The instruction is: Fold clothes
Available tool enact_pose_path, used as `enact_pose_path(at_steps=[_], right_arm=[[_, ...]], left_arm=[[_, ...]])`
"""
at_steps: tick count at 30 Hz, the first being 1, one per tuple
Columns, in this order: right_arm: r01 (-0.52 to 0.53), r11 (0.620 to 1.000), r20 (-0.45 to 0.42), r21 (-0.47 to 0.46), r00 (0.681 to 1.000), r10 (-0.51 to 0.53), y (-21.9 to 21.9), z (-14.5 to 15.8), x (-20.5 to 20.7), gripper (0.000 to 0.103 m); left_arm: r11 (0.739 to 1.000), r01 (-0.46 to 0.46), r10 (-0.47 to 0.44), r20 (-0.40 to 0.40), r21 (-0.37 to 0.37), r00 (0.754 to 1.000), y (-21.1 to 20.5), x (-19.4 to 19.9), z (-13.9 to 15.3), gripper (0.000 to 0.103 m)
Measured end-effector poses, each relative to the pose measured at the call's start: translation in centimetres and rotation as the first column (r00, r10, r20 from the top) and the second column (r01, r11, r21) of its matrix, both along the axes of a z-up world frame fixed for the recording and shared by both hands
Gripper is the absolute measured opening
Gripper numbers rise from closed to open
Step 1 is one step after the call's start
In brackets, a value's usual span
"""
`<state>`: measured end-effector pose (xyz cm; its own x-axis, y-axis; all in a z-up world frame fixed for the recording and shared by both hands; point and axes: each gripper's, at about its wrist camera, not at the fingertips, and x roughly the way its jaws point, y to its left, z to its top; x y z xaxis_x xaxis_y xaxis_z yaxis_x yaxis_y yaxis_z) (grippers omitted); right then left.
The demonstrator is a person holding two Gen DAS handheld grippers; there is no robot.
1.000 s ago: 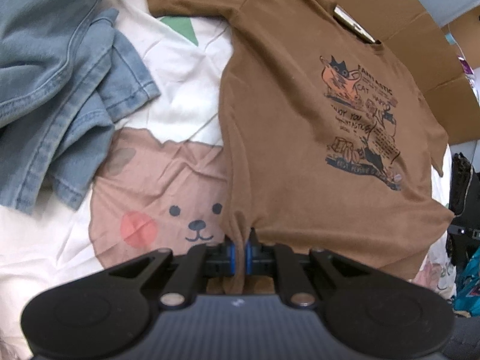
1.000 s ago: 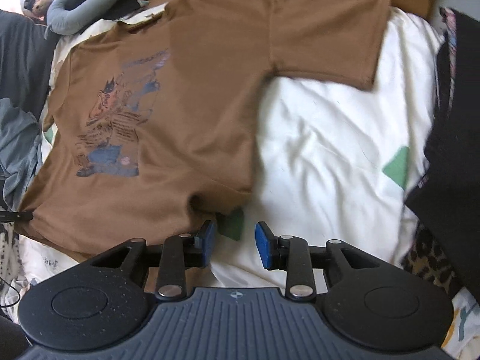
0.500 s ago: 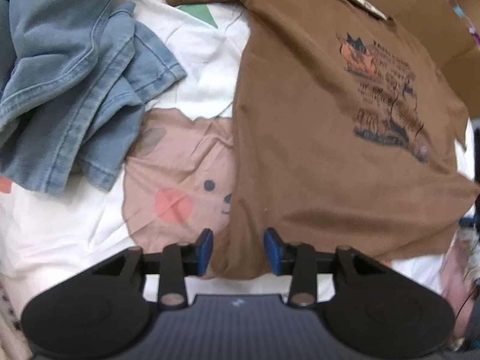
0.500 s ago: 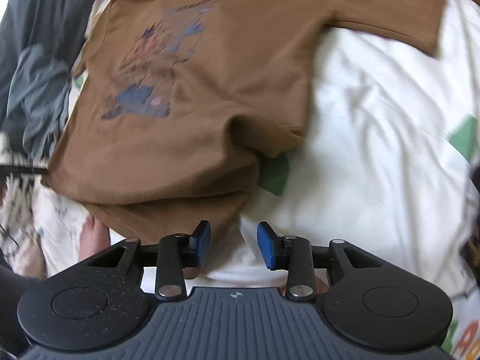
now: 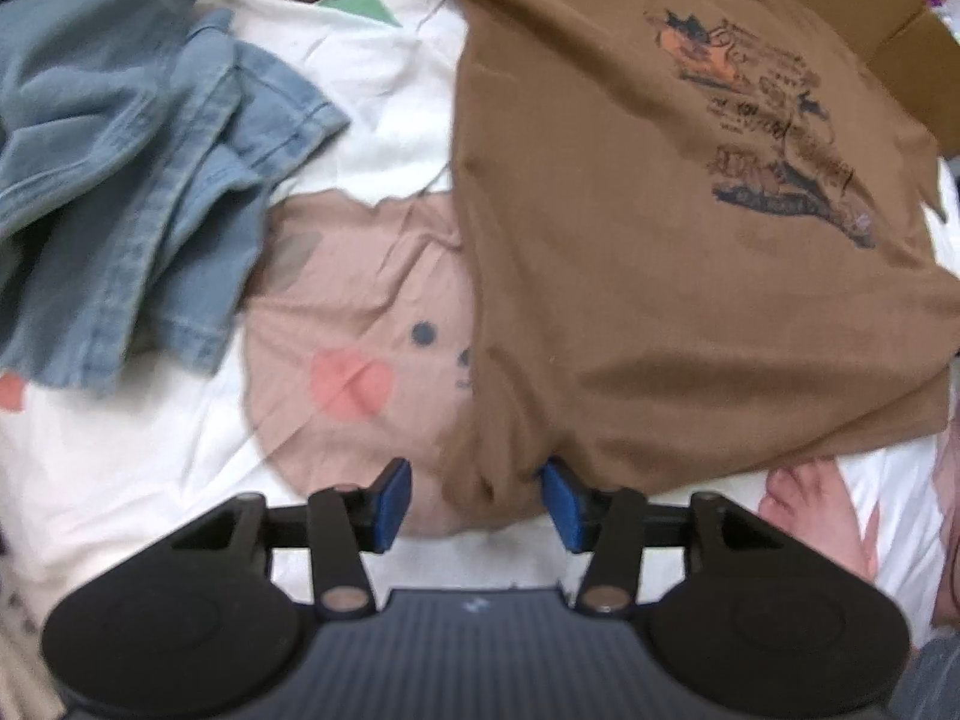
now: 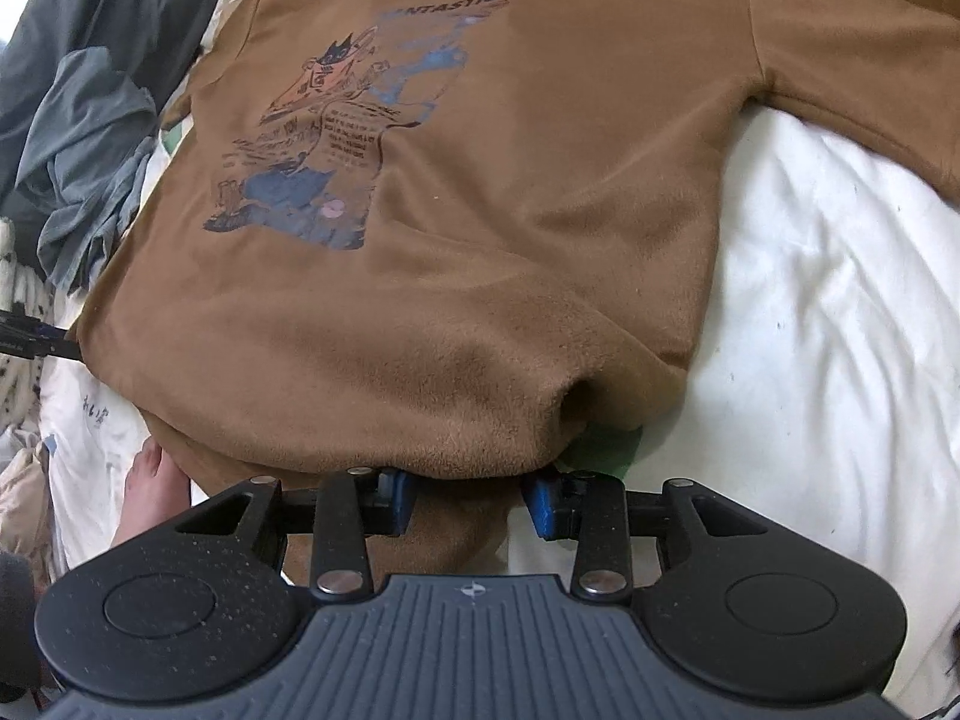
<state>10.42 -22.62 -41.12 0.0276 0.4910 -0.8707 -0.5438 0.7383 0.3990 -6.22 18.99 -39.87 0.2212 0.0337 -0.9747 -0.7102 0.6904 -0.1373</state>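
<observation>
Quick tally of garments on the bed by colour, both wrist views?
Brown: 1, the printed T-shirt
Blue: 1, the denim garment
Grey: 1, the crumpled grey garment
Total: 3; the grey pile may hold more, I cannot tell.

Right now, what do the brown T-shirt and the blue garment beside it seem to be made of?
The brown T-shirt looks like soft, matte cotton knit: it drapes in rounded folds and carries a printed graphic. The blue garment looks like faded denim, with thick stitched seams and hems. Fibre content cannot be confirmed.
</observation>
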Motion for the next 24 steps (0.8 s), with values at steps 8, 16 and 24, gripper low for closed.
enact_pose_path(at_steps=[8,16,24], right_arm=[[0.017,1.0,-0.069,0.02,0.998,-0.016,-1.3,1.2,0.4,0.003],[-0.006,1.0,-0.127,0.023,0.992,0.009,-2.8,5.2,-0.1,0.0],[-0.029,0.999,-0.167,0.015,0.985,0.031,-3.5,7.3,-1.1,0.0]], left_arm=[[0.998,0.066,-0.066,-0.01,-0.02,0.998,-1.1,-0.1,-0.7,0.009],[0.996,-0.013,0.015,0.024,-0.084,1.0,-1.0,-1.0,3.6,0.008],[0.995,-0.042,0.044,0.022,-0.096,0.999,0.1,0.6,6.5,0.007]])
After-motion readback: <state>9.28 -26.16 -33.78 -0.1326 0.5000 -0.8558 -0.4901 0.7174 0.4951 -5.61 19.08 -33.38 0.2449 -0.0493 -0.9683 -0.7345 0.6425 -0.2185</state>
